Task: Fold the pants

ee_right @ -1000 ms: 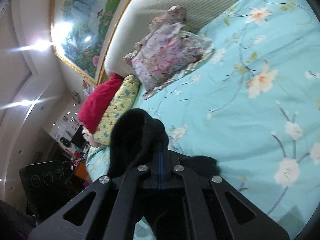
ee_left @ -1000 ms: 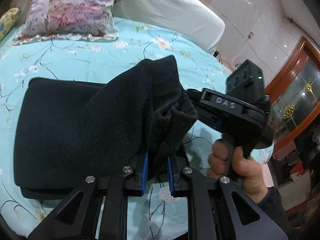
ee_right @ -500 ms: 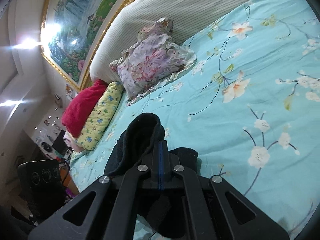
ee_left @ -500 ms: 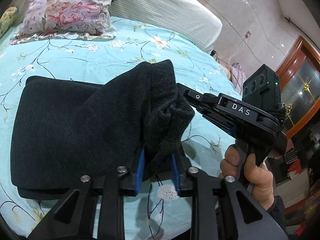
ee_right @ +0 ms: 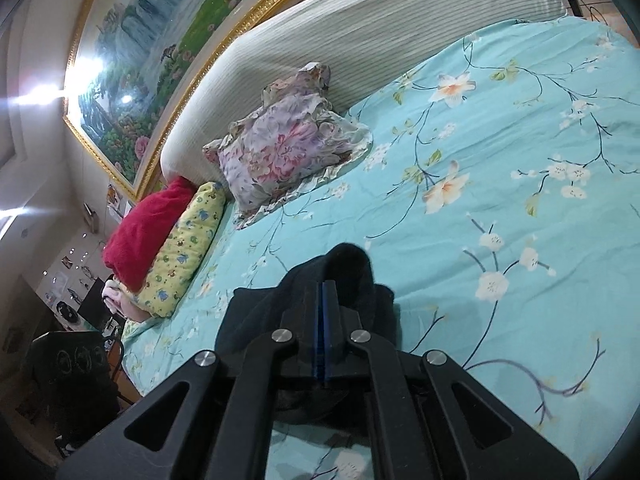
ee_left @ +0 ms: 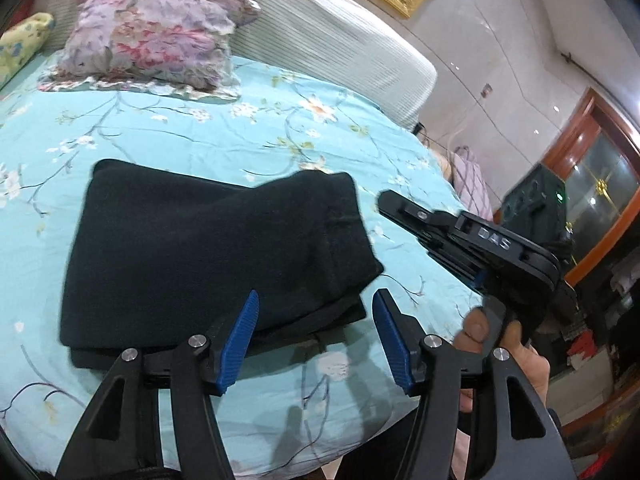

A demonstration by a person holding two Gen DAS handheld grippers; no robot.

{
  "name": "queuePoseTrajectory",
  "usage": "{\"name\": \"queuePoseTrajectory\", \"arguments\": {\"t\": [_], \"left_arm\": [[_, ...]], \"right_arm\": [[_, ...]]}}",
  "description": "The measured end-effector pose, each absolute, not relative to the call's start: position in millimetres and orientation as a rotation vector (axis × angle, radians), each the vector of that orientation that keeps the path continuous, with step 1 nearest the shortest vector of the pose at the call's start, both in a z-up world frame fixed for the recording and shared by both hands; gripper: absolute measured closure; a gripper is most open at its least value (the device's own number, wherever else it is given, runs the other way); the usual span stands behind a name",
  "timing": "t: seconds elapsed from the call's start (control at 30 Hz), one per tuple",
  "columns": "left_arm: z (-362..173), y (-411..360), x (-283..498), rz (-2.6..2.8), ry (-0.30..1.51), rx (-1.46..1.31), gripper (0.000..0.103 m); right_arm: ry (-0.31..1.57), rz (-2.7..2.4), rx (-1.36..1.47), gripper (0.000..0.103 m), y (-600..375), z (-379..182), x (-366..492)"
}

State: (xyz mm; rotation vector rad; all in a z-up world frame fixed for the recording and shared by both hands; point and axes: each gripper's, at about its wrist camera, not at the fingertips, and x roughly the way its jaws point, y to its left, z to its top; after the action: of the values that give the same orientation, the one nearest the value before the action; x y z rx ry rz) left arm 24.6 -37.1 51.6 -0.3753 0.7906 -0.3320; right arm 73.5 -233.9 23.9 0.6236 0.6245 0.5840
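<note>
Now folded black pants [ee_left: 208, 256] lie near the bed's [ee_left: 248, 140] front edge, left gripper [ee_left: 316, 340] spread empty, right gripper [ee_right: 325, 320] pressed closed beside them.

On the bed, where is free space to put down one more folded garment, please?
Bare sheet lies between the black pants and the floral pillow, and a wide patch runs right of that pillow. The near edge is crowded: the open left gripper and the right gripper flank the pants.
</note>
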Motion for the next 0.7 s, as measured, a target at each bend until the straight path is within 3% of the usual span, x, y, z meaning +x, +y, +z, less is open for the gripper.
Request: {"name": "queuePoseTrajectory", "arguments": {"t": [0.27, 0.33, 0.37, 0.4, 0.43, 0.7], "left_arm": [[54, -3, 16, -0.272, 0.769, -0.436, 0.043], [55, 5, 14, -0.255, 0.762, -0.447, 0.042], [55, 10, 14, -0.246, 0.758, -0.454, 0.042], [55, 14, 12, -0.238, 0.755, -0.46, 0.042], [56, 19, 11, -0.229, 0.749, -0.466, 0.042], [56, 56, 7, -0.153, 0.725, -0.507, 0.04]], "right_arm": [[0.616, 0.581, 0.587, 0.099, -216, 37, 57], [0.614, 0.585, 0.579, 0.091, -212, 41, 54], [0.612, 0.584, 0.57, 0.071, -209, 43, 51], [0.611, 0.578, 0.553, 0.041, -206, 45, 49], [0.596, 0.569, 0.535, 0.031, -203, 47, 46], [0.566, 0.47, 0.408, 0.027, -190, 56, 36]]}}
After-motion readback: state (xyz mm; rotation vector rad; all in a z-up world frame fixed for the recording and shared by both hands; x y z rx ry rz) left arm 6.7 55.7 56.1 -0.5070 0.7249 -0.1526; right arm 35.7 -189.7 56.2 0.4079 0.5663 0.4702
